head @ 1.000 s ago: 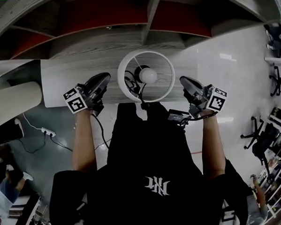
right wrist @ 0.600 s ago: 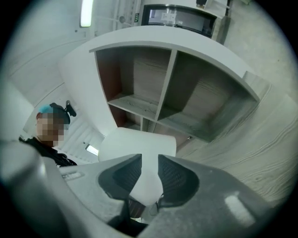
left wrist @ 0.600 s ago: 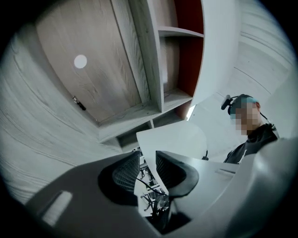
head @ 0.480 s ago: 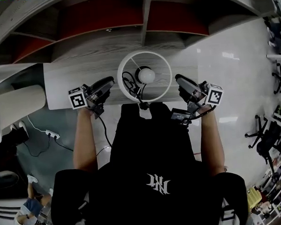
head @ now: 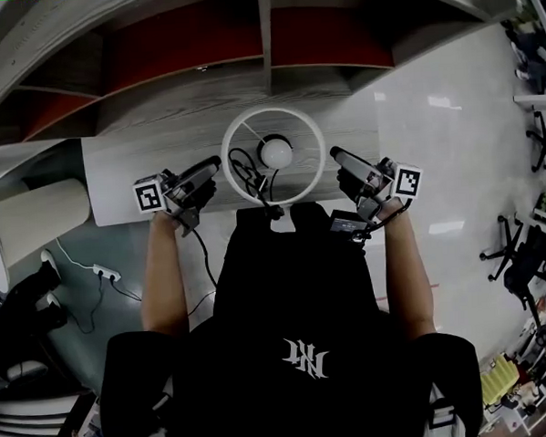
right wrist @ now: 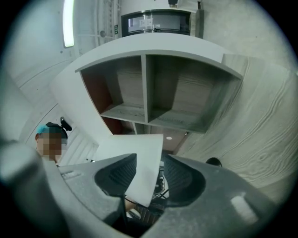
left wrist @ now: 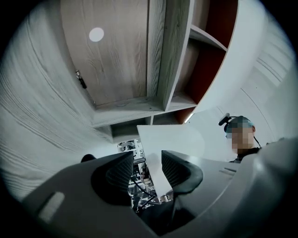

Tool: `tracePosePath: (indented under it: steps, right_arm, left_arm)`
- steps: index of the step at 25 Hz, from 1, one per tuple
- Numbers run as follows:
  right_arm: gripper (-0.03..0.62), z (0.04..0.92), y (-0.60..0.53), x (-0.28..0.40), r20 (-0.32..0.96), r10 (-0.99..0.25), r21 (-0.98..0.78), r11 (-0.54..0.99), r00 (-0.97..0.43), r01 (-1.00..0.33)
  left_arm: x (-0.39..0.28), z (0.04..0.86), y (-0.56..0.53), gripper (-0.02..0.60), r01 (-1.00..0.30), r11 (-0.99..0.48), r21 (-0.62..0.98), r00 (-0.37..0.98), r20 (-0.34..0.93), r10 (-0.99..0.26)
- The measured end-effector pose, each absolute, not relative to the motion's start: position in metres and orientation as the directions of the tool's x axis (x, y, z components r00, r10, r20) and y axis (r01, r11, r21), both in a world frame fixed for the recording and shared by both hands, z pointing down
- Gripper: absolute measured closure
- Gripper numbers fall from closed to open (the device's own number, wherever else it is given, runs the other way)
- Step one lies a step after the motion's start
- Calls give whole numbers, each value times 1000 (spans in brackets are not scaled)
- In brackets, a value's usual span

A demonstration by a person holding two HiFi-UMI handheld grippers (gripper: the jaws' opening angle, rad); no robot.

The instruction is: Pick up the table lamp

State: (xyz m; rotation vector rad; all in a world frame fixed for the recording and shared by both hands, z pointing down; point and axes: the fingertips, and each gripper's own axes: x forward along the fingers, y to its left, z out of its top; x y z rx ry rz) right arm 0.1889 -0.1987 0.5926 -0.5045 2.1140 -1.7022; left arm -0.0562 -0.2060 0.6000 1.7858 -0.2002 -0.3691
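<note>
The table lamp's round white shade (head: 269, 114) stands on the pale wooden table (head: 133, 161), seen from above with its bulb (head: 275, 153) in the middle and a black cord (head: 243, 165) inside. My left gripper (head: 214, 163) is at the shade's left rim and my right gripper (head: 335, 153) at its right rim. Both have just been opening. In the left gripper view the shade's wall (left wrist: 173, 138) stands between the spread jaws of that gripper (left wrist: 146, 160), close to the right pad. In the right gripper view the wall (right wrist: 136, 155) stands in the right gripper (right wrist: 150, 163), near the left pad.
A wood shelf unit with red back panels (head: 264, 40) rises behind the table. A white cylinder (head: 35, 207) lies at the left. A power strip (head: 107, 272) and cables lie on the floor, and office chairs (head: 522, 264) stand at the right.
Both grippers have rolled and closed in on the lamp shade's two sides. The left one has sunk a little. The lamp has stayed on the table.
</note>
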Motion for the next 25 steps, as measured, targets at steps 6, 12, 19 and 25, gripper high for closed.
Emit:
tracePosePath:
  steps: [6, 12, 19, 25]
  right_arm:
    - [407, 606, -195, 183, -54, -497, -987, 158, -866, -29]
    - [405, 609, -189, 177, -56, -478, -991, 135, -876, -11]
    - [407, 605, -189, 169, -94, -455, -989, 146, -886, 30]
    - [407, 605, -188, 166, -120, -448, -988, 138, -886, 64]
  left_arm:
    - [-62, 604, -209, 364, 102, -199, 975, 923, -167, -347]
    - [-52, 613, -197, 359, 101, -168, 981, 943, -148, -297]
    - [-46, 611, -194, 359, 144, -151, 978, 943, -182, -279]
    - [-44, 608, -194, 359, 163, -166, 972, 938, -205, -280]
